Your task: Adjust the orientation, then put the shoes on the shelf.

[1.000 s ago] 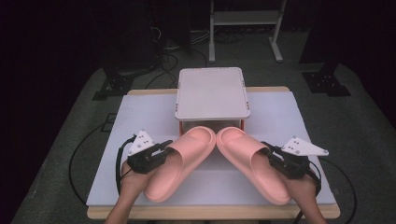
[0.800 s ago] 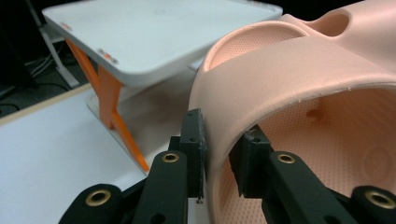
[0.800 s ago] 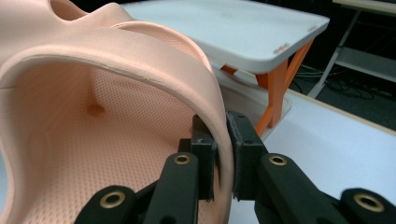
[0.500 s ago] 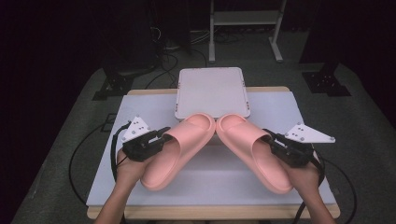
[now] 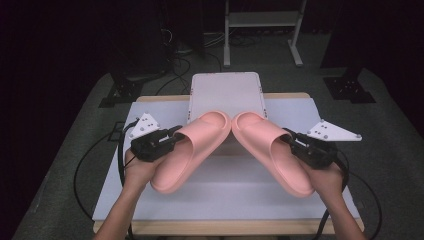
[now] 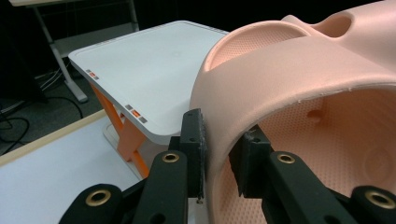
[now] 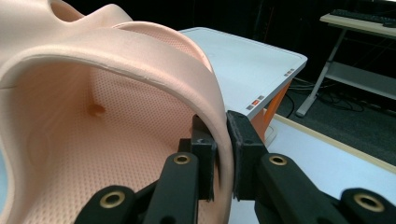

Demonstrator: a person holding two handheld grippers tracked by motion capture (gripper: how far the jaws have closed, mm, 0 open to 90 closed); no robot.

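— What surrounds the work area?
— A dim room with grey carpeted floor (image 5: 65, 165), black cables (image 5: 175, 50) trailing across it.
— Any furniture?
— A pale metal-framed rack (image 5: 260, 20) at the back, dark stands beside it, and the white-topped, wood-edged surface (image 5: 220, 205) in front.

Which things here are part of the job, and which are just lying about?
In the job:
- left slipper, clamped at its strap by the left hand-held gripper
- right slipper, clamped at its strap by the right hand-held gripper
- white stand just beyond the toes, probably

Lying about:
- metal frame on the floor behind
- floor cables
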